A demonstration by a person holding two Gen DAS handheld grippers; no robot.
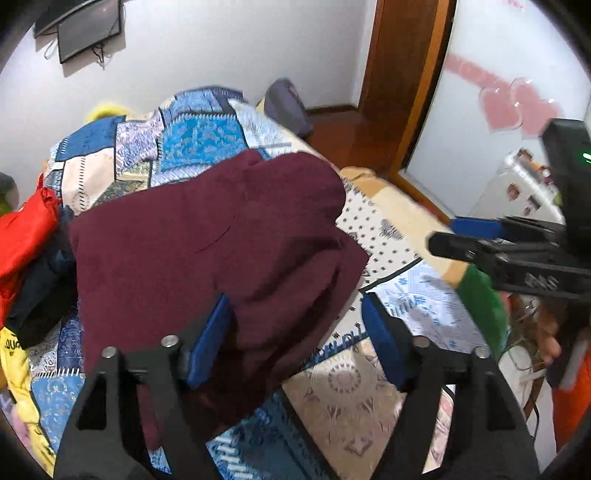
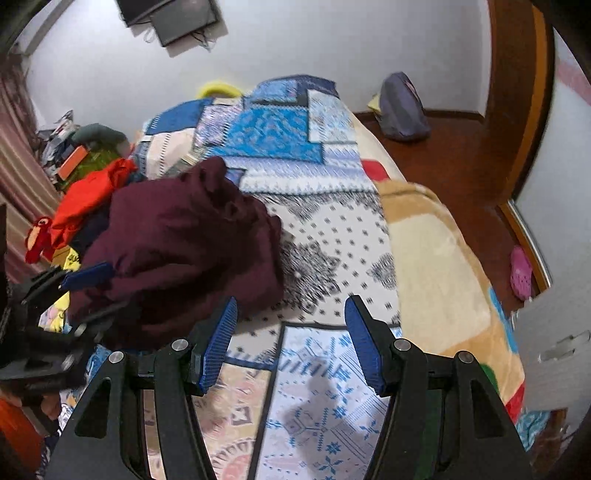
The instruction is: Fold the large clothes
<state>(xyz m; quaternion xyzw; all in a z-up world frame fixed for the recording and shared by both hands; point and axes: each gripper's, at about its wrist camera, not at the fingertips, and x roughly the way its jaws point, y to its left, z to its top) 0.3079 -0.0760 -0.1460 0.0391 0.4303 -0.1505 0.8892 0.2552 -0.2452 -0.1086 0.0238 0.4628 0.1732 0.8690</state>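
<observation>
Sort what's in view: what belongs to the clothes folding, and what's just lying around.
Part of the job:
maroon garment
left gripper, open over it
right gripper, open, empty
pile of clothes
patchwork bedspread as work surface

Lying about:
grey bag
pink shoe
wall screen

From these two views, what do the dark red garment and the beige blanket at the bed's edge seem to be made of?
The dark red garment looks like a soft, matte knit or fleece: no shine, thick rounded folds. The exact fibre cannot be told. The beige blanket looks like plush fleece: a fuzzy surface with a faint sheen.
</observation>
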